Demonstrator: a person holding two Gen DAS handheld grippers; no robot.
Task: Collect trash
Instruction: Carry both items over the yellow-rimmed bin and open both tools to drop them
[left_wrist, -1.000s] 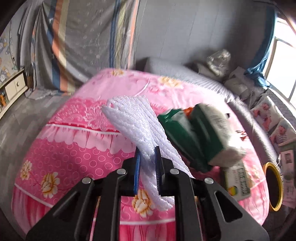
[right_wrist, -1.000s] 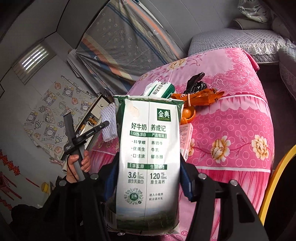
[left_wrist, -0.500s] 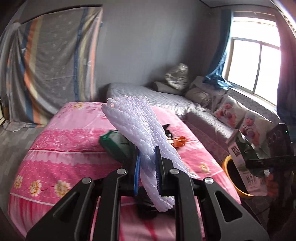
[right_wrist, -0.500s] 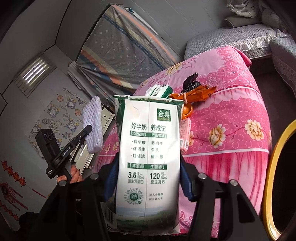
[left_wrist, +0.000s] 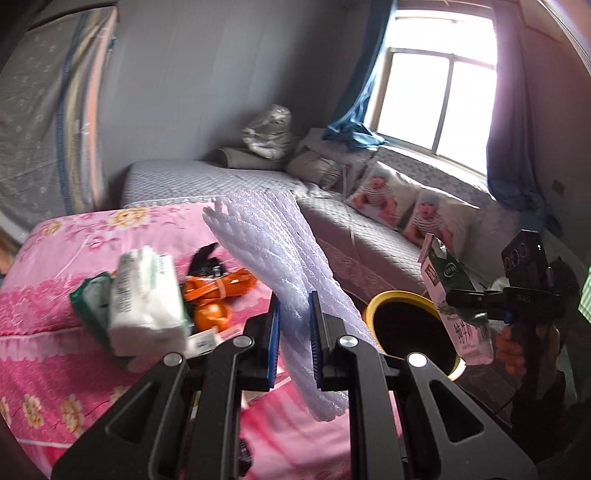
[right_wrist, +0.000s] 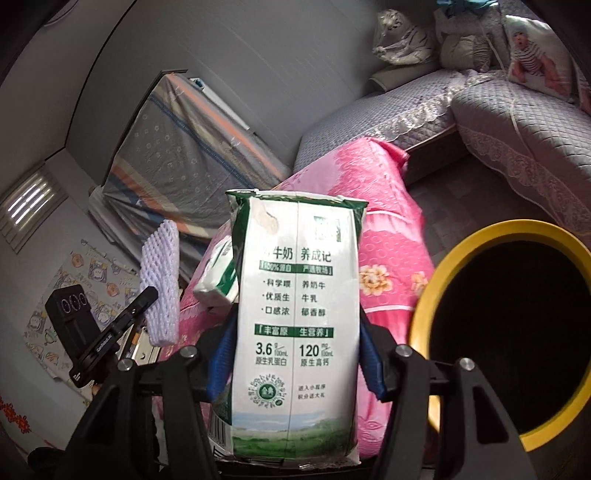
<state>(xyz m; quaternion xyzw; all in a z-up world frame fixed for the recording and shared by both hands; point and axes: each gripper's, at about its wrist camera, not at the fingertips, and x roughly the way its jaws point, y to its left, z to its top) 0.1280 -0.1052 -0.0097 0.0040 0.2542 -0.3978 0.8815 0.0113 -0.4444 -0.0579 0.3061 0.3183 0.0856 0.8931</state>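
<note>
My left gripper (left_wrist: 293, 332) is shut on a white foam fruit net (left_wrist: 273, 251), held up over the pink table (left_wrist: 55, 354). My right gripper (right_wrist: 295, 354) is shut on a white and green milk carton (right_wrist: 299, 314); the carton also shows in the left wrist view (left_wrist: 450, 302), held beside a yellow-rimmed bin (left_wrist: 406, 325). The bin (right_wrist: 509, 325) is right of the carton in the right wrist view. The foam net (right_wrist: 160, 284) and left gripper show at the left there.
On the pink cloth lie a tissue pack (left_wrist: 144, 295), a green wrapper (left_wrist: 88, 295), an orange wrapper (left_wrist: 218, 291) and a black scrap (left_wrist: 205, 258). A grey sofa (left_wrist: 369, 236) with baby-print cushions runs behind, under a window.
Both grippers have swung right, toward the yellow bin, with their loads. The bin's opening now shows large beside the carton.
</note>
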